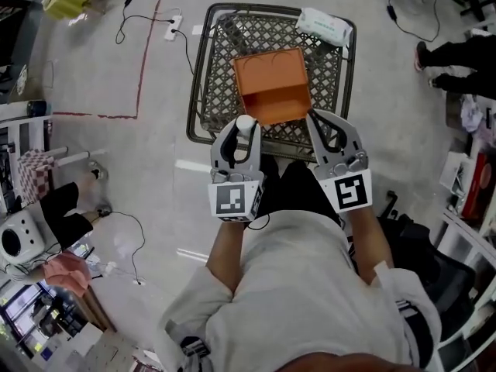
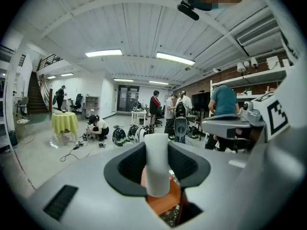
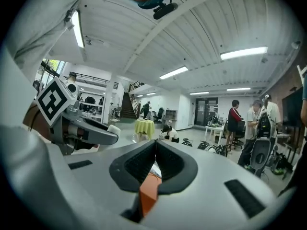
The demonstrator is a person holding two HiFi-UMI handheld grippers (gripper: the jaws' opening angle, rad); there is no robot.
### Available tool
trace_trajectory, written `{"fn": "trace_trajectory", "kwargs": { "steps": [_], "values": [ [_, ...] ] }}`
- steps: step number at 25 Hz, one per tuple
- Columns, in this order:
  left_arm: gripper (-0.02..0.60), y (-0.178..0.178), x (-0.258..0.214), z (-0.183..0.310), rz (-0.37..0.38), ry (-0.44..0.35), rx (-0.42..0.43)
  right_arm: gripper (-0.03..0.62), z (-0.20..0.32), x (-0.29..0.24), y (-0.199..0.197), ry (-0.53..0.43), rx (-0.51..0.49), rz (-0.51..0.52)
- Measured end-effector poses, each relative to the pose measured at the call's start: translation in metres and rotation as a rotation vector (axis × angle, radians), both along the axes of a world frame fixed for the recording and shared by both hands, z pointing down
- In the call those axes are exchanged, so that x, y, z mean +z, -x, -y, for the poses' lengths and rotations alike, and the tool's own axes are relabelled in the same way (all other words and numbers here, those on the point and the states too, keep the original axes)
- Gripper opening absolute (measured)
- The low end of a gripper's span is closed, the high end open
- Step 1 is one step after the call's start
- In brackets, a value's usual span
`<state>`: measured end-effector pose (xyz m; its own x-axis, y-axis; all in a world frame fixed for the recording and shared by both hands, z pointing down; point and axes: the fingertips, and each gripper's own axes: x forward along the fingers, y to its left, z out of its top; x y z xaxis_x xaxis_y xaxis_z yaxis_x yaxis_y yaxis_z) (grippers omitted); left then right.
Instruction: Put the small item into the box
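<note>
The step in hand is the carry: the small item is gripped and brought up to the box, but not yet put in.

The left gripper [image 1: 241, 132] is clamped on a small white cylinder [image 1: 246, 129], which stands upright between the pads. In the left gripper view the same white cylinder [image 2: 156, 163] fills the gap between the jaws, with orange showing just beneath it. It hangs at the near left rim of the orange box [image 1: 271, 84], by my reading above the edge, not past it.

The orange box lies open and looks empty. It sits tilted inside a wire cart [image 1: 203, 76] that stands on the floor [image 1: 108, 161]. A white packet [image 1: 325, 25] rests on the cart's far right corner, well apart from the work.

The right gripper [image 1: 313, 119] has its jaws together, tips at the box's near right corner. The right gripper view shows the pads meeting with nothing plainly between them and orange below. Whether the tips nip the thin box wall I cannot tell from here.

The next move likely calls for the left gripper to go forward over the box's open floor, lower a little, and part its jaws. The box may shift on the wire mesh, so steadying its corner would help.
</note>
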<state>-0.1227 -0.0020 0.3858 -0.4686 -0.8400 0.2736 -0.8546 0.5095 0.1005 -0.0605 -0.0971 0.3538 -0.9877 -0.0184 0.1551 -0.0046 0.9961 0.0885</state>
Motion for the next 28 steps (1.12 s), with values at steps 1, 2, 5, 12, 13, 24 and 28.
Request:
{"fn": "trace_trajectory", "kwargs": {
  "steps": [1,2,5,12,13,24,28],
  "values": [
    [0.14,0.001,0.008,-0.004,-0.015,0.008,-0.003,0.003,-0.002,0.008,0.002,0.002,-0.005,-0.017],
    [0.14,0.004,0.015,-0.007,-0.027,0.015,-0.004,0.003,-0.003,0.015,0.005,0.003,-0.007,-0.028],
    [0.14,0.012,0.036,-0.015,-0.046,0.041,0.01,0.003,-0.008,0.034,0.014,0.018,-0.002,-0.047],
    [0.14,0.026,0.086,-0.026,-0.13,0.095,0.026,0.003,-0.017,0.074,0.024,0.058,0.005,-0.099],
    [0.14,0.027,0.091,-0.024,-0.138,0.1,0.031,0.003,-0.016,0.078,0.025,0.064,0.009,-0.105],
    [0.141,0.031,0.126,0.0,-0.175,0.161,0.124,0.003,-0.004,0.131,0.028,0.139,0.062,-0.219],
    [0.141,0.023,0.141,0.008,-0.183,0.187,0.156,0.003,0.002,0.149,0.021,0.153,0.082,-0.24]
  ]
}}
